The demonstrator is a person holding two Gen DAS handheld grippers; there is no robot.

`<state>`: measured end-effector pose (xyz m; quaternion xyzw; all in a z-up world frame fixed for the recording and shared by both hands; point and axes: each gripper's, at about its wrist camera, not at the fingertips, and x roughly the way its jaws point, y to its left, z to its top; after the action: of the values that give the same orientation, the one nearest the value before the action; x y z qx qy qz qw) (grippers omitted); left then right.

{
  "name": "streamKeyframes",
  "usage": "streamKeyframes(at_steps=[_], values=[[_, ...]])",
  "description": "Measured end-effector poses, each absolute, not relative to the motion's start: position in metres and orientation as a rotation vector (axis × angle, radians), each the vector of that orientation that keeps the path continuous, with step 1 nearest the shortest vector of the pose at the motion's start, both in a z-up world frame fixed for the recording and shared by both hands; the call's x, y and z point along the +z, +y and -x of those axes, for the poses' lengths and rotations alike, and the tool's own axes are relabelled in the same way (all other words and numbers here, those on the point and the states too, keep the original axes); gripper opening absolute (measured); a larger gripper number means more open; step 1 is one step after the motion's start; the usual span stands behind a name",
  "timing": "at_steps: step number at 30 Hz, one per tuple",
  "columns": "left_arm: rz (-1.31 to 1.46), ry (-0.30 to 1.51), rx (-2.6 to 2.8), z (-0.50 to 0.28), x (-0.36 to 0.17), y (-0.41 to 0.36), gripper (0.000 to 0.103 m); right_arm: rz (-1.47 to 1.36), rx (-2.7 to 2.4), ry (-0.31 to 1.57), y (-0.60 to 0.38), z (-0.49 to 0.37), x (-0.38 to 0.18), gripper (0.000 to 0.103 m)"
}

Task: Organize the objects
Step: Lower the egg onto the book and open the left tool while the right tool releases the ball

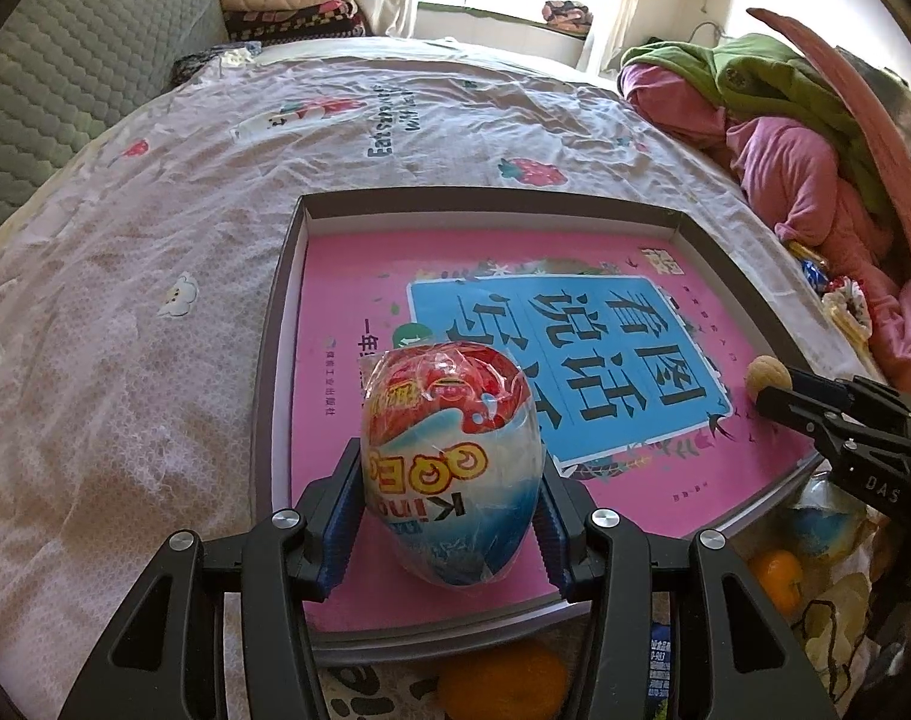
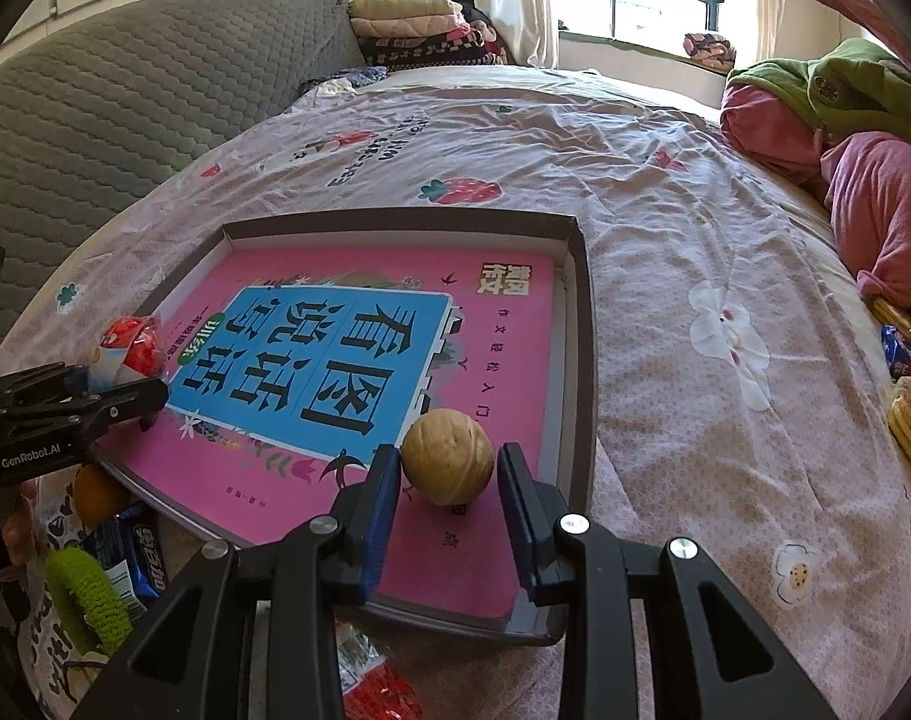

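Setting each item down gently inside the shallow box (image 1: 287, 276) looks like the step in hand, and it goes best if the pieces land flat on the pink book (image 1: 359, 312) that lines the box, well apart from one another, so neither rolls into the rim. The left gripper (image 1: 449, 516) clamps the wrapped chocolate egg (image 1: 452, 462) between its blue pads, fingers closed to the egg's width; the egg stands upright over the near edge of the book, though whether its base already rests there cannot be told. A slow, small release would keep it from toppling. The right gripper (image 2: 448, 492) stands moderately open around the walnut (image 2: 447, 456), which sits on the book near the box's near right corner. The left pad seems just to touch the nut, while a clear gap shows at the right pad, so it is not squeezed.
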<state>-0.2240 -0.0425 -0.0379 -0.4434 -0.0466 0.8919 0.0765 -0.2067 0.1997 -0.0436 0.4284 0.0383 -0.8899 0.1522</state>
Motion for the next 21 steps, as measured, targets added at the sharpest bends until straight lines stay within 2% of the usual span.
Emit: streamKeyframes(at_steps=[5, 16, 21], values=[[1.308, -0.147, 2.686, 0.223, -0.033, -0.042, 0.062, -1.216, -2.558, 0.103, 0.201, 0.205, -0.041, 0.034], [1.272, -0.119, 2.729, 0.217, -0.021, -0.041, 0.064, -1.175, -2.557, 0.097, 0.198, 0.198, -0.031, 0.034], [1.238, -0.107, 2.755, 0.213, -0.012, -0.041, 0.069, -1.160, -2.561, 0.085, 0.199, 0.196, -0.028, 0.034]])
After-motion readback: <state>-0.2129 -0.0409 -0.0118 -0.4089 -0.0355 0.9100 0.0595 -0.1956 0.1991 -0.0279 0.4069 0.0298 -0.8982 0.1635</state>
